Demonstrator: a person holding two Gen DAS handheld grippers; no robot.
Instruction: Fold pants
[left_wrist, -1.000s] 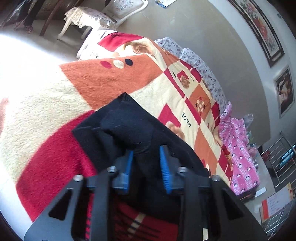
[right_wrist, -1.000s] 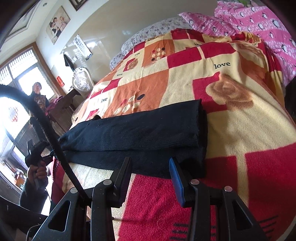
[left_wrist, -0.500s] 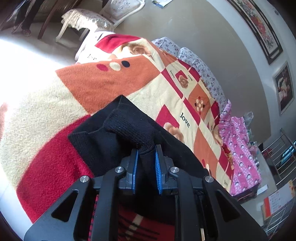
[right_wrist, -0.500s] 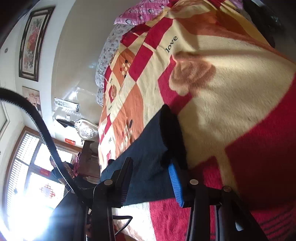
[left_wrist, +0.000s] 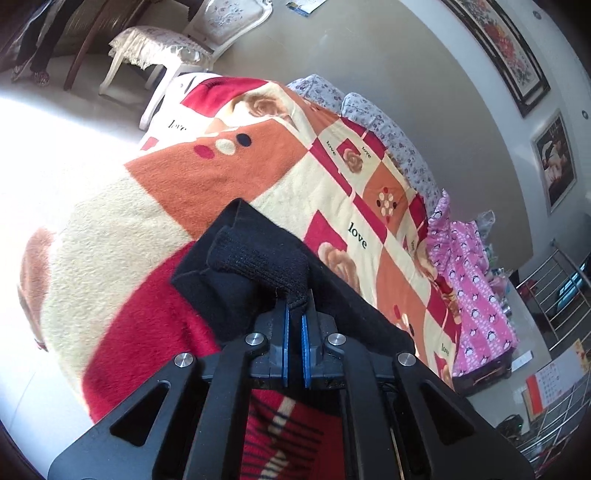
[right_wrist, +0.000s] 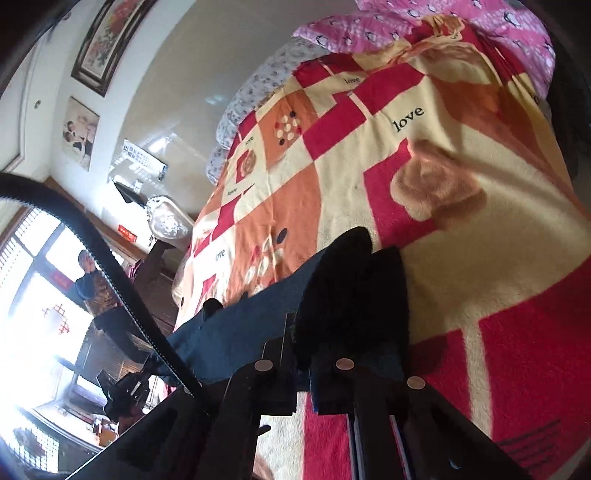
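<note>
- Nearest in the left wrist view, the left hand-held gripper (left_wrist: 294, 314) is closed to a narrow slit, and its blue pads (left_wrist: 284, 332) pinch a knitted fold of the black pants (left_wrist: 258, 258).
- Nearest in the right wrist view, the right hand-held gripper (right_wrist: 301, 347) is also closed on the pants (right_wrist: 351, 295); a thick bunch of black cloth stands up between its fingers. The blue pads are mostly hidden by the cloth here.
- The pants lie folded on the bed, on the red and cream part of the blanket (left_wrist: 147, 221) near its front edge. Only the right view shows them as a long band that runs to the left toward a dark shape which may be the other gripper; I cannot tell for sure.
- A black cable (right_wrist: 110, 266) crosses the left side of the right view only.
- Farther away, both views show the blanket (right_wrist: 424, 166) with "love" squares and roses, then the flowered pillows (left_wrist: 388, 129) and a pink cloth (left_wrist: 476, 291).
- Only the left view shows a white chair (left_wrist: 177, 48) and a metal rack (left_wrist: 565, 280).
- Only the right view shows a bright window (right_wrist: 40, 295) and a person (right_wrist: 96, 288) who stands before it.
- Framed pictures (left_wrist: 498, 48) hang on the far wall in both views.
</note>
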